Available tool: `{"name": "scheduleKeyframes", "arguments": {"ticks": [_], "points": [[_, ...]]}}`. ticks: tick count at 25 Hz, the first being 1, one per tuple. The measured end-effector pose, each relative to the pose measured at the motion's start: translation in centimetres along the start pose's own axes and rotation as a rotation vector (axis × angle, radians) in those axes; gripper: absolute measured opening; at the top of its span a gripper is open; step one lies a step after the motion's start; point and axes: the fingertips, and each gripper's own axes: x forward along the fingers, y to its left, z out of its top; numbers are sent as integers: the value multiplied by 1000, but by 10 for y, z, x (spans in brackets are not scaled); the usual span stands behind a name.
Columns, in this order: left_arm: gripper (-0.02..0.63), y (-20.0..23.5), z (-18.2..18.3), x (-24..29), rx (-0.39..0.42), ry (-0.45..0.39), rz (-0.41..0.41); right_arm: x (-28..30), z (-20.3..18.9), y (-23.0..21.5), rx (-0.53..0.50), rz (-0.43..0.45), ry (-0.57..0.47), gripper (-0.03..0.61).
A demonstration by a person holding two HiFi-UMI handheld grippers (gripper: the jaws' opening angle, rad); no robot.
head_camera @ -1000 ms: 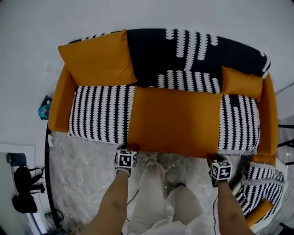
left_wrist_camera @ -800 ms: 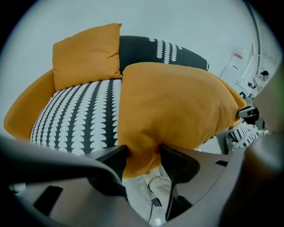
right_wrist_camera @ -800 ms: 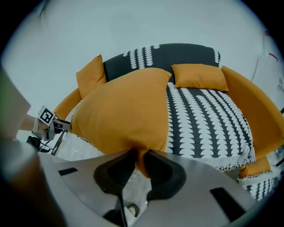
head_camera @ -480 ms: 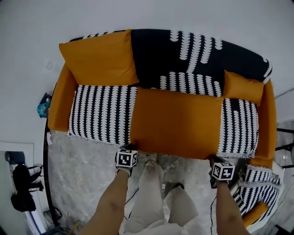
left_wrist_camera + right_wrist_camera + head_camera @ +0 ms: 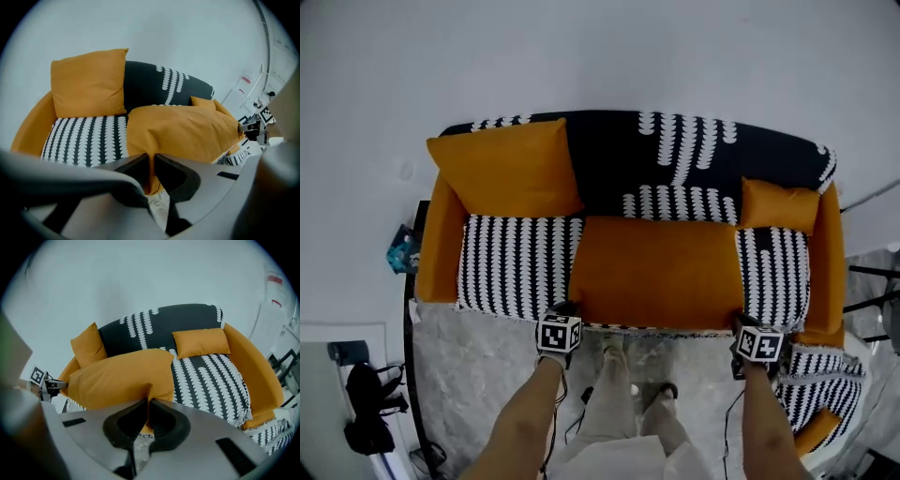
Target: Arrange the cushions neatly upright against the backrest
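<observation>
Sofa [image 5: 441, 246], white wall [image 5: 600, 56]. Left hand-held gripper [image 5: 152, 161], jaws just closing, and right hand-held gripper [image 5: 147, 408] clench flat cushion [image 5: 656, 272] by its front edge. We lift evenly.

No word, number or brand can be read anywhere: the cube [image 5: 558, 333] on the left gripper [image 5: 151, 158] and the cube [image 5: 758, 344] on the right gripper [image 5: 148, 401] bear only black-and-white square marker patterns, and a small white label with a red band [image 5: 244, 80] on the wall [image 5: 187, 42] is too blurred to read.
</observation>
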Motion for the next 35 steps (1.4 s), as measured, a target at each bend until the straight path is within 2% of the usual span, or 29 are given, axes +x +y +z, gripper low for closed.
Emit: {"name": "scheduleKeyframes", "arguments": {"ticks": [9,16,21,26,35], "points": [[64,7,134,-23,136,-35,-82,-12,126,7,31,-62,-61,25],[74,15,228,-15,183,-62,-101,1,220,2,36,-39,-96,25],[81,21,282,2,171,-76,-65,21,274,-6,46,-8,-89,25],[86,30,330,23,121,-98,-32,46,319,-16,52,24,-89,25],[91,49,405,56,69,-172,24,83,383,-29,79,13,-111,28]]}}
